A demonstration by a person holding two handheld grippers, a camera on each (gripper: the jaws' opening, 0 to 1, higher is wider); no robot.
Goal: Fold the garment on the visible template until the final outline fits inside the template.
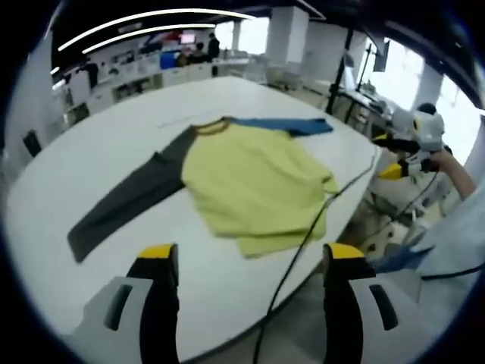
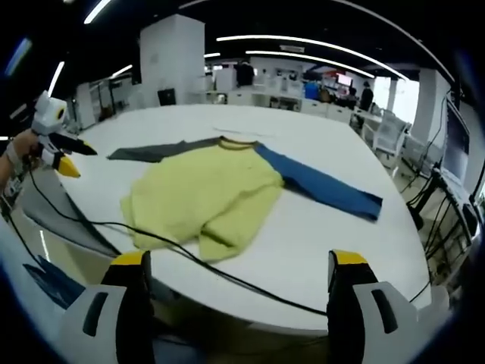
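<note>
Office desks ring a white worktop [image 1: 91,167] where the shirt [image 1: 254,186] lies near one edge, sleeves out for folding. Both grippers, left [image 1: 250,262] and right [image 2: 241,269], hang off that edge, jaws wide and empty.

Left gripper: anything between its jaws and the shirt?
Bare white table, plus a black cable crossing the shirt's hem, in the left gripper view.
</note>
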